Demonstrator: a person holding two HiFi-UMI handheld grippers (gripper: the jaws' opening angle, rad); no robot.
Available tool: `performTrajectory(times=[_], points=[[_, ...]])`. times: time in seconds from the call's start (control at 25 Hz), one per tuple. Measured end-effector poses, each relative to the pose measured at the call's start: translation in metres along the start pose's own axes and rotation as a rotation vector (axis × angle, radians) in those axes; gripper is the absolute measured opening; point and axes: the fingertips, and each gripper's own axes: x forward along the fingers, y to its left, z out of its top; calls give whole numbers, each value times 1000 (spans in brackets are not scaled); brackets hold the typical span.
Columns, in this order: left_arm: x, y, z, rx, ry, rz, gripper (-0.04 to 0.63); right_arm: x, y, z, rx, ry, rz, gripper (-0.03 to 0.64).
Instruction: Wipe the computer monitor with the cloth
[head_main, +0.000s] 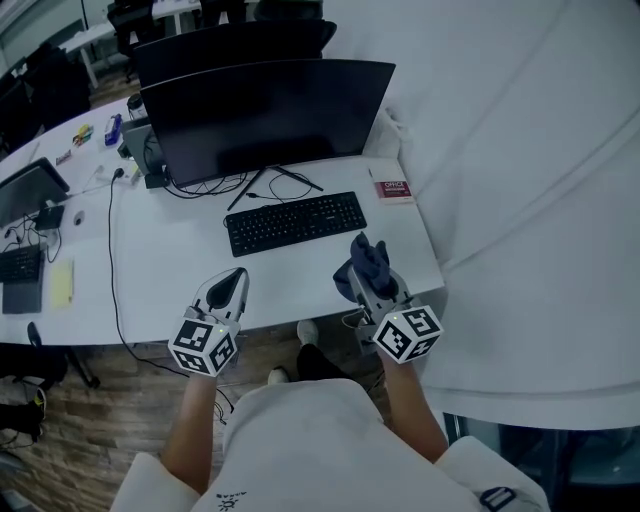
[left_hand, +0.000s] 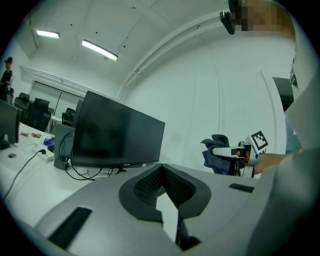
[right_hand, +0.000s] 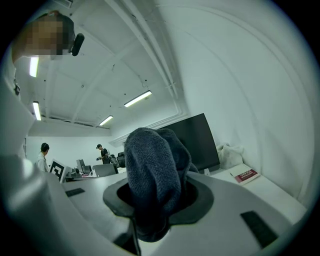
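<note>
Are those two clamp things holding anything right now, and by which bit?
The right gripper pinches the cloth by its bunched lower end; the rest sticks up past the jaws. The left gripper holds nothing.

This is an open-plan office. A long white bench (head_main: 170, 270) carries a wide dark monitor (head_main: 265, 115), a black keyboard (head_main: 295, 222) and trailing cables (head_main: 112, 260). More screens (head_main: 25, 190) and black office chairs (left_hand: 37, 112) stand at further desks. Strip lights (left_hand: 100, 50) run along the white ceiling, and two people (right_hand: 42, 155) stand at workstations across the room.
</note>
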Motion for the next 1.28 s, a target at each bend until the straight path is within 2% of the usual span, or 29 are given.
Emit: performTrajectory(times=[0.52,0.88,1.28], points=[[102,21,40,-1,-27,16,12,77,-85,55,-7,-38,29,137],[194,17,91,85,-58,13,12,149,-152,137,-68,-126,79,137],[292,6,141,89,-101,-3,12,208,-208,222,-71,-249,100,138]])
